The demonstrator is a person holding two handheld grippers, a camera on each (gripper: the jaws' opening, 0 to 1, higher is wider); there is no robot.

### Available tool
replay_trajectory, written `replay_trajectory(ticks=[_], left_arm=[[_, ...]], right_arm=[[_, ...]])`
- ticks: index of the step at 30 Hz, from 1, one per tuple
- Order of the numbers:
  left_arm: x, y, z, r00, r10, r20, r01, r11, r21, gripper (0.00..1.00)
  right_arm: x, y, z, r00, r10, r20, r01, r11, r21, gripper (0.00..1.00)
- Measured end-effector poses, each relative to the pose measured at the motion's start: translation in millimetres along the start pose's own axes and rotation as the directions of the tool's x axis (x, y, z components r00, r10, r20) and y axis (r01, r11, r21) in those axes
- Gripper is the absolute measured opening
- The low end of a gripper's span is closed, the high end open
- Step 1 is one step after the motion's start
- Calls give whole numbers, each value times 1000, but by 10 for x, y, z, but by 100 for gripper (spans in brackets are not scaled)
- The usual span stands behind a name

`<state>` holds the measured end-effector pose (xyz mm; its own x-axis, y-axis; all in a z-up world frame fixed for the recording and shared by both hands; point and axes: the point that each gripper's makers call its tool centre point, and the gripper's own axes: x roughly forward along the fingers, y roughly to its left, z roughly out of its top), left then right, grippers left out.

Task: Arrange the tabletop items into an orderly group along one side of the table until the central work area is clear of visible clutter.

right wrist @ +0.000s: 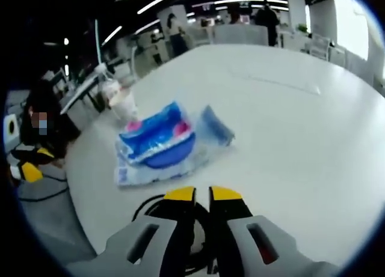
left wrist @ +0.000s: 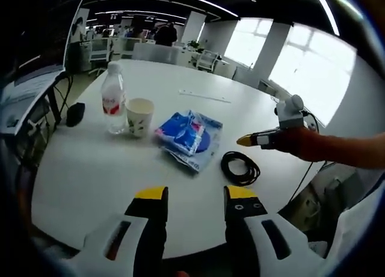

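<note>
The left hand-held gripper (left wrist: 195, 200) is hovering open over the near edge of the white bench (left wrist: 90, 169). Ahead to its left a bottle (left wrist: 113, 98) and cup (left wrist: 139, 116) are standing side by side; straight ahead a blue packet (left wrist: 189, 136) is lying, a black cable (left wrist: 240, 167) just right of it. The right hand-held gripper (right wrist: 196, 194) is hanging nearly closed, gripping nothing, above the cable, the packet just beyond.

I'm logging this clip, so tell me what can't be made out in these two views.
- Bottle label: too small to read, left gripper view.
- Black cable coil: partly hidden behind the right gripper fingers, right gripper view; contact unclear.
- Blue package print: blurred.
- Paper cup contents: hidden by its wall.
</note>
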<state>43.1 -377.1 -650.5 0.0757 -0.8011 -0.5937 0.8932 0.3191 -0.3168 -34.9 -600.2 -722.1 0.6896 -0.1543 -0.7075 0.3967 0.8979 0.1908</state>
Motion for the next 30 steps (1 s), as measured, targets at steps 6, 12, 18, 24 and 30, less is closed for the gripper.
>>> replay_trajectory(ticks=[6, 12, 18, 24, 30], left_arm=[[11, 48, -42, 1000, 17, -4, -17, 1000, -19, 35], [65, 58, -94, 1000, 26, -12, -27, 998, -51, 34], [98, 15, -125, 1000, 23, -20, -25, 997, -67, 34], [95, 39, -100, 999, 37, -16, -38, 997, -65, 35], [56, 96, -39, 998, 61, -2, -61, 995, -74, 35]], right_arm=[[77, -75, 157, 1000, -2, 0, 2, 1000, -27, 8], [180, -49, 288, 1000, 22, 0, -22, 998, -66, 9], [358, 19, 397, 998, 55, -12, -56, 992, -110, 10], [560, 84, 524, 996, 87, -22, -90, 986, -137, 12], [736, 111, 650, 994, 106, -22, -108, 984, -140, 12]])
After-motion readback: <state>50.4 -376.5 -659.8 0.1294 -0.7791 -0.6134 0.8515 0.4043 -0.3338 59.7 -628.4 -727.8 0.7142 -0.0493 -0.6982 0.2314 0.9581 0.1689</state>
